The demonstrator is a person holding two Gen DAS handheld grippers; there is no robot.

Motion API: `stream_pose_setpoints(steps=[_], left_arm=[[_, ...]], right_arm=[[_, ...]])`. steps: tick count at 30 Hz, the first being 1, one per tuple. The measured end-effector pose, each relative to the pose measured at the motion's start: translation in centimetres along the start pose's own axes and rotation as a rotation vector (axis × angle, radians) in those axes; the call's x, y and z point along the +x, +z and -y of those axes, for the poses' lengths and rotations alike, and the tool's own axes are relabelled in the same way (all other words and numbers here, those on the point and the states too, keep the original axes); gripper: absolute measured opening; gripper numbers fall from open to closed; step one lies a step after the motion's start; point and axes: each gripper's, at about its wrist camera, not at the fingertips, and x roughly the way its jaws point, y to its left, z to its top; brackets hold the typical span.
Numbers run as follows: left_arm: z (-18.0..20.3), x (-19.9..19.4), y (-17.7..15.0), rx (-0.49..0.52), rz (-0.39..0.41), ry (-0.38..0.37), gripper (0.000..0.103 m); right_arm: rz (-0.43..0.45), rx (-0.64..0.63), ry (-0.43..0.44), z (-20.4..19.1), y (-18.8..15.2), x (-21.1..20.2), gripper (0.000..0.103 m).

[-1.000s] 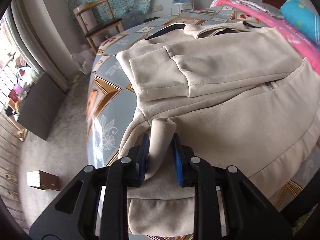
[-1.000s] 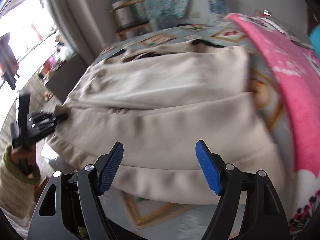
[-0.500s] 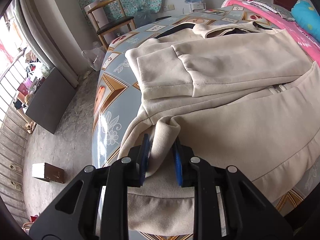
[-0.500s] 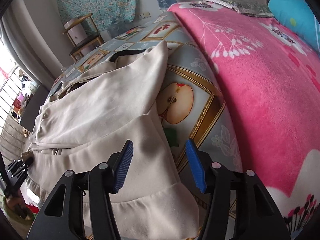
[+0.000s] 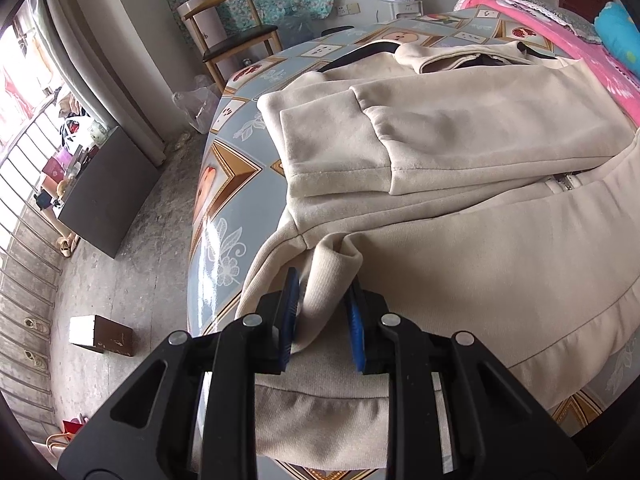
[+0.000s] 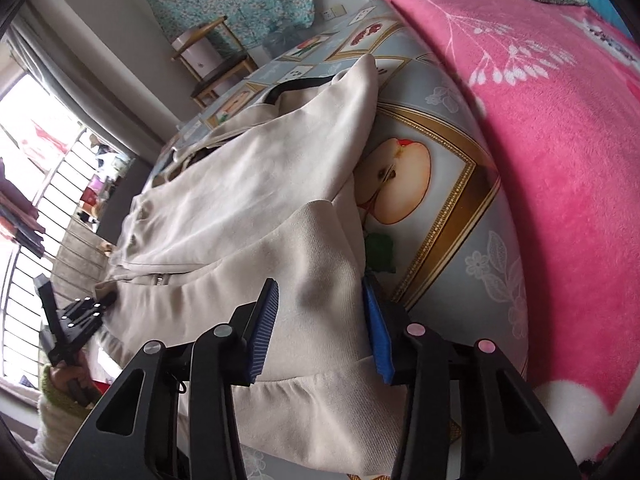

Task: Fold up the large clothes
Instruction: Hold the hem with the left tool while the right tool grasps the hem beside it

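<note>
Already sleeves are lying folded across the jacket (image 5: pixel 460 152) mid-frame on the bed (image 5: pixel 224 184). Left gripper (image 5: pixel 322 316) is pinching 1 hem corner; right gripper (image 6: pixel 320 328) is closing around the other. Lengthwise fold remaining.

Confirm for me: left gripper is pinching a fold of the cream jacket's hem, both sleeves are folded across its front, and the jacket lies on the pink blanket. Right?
Not quite. The jacket lies on the blue fruit-print sheet, beside the pink blanket, as the right wrist view shows. The left gripper does pinch a hem fold, with the sleeves folded across the front.
</note>
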Motion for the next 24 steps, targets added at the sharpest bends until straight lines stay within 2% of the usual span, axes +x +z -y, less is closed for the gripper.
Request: stream_pose_setpoints(steps=[3,11,16,20,24], left_arm=[[0.1,0.0,0.0,0.001,-0.003,0.007,0.022],[0.2,0.0,-0.1,0.007,-0.006,0.021,0.022],[0.3,0.0,0.0,0.009,-0.006,0.02,0.022],[0.3,0.0,0.0,0.013,-0.009,0.023,0.022],[0.5,0.1,0.1,0.018,-0.008,0.028,0.022]], right_arm=[[0.006,0.003,0.048,0.2,-0.1,-0.5,0.04],[-0.002,0.031,0.089,1.2,0.3,0.2,0.04],[0.005,-0.006,0.103,0.7,-0.8,-1.3,0.04],[-0.001,-0.044,0.149,0.4,-1.5,-2.3,0.04],[-0.013,-0.083,0.118,0.3,-1.2,-1.8,0.04]])
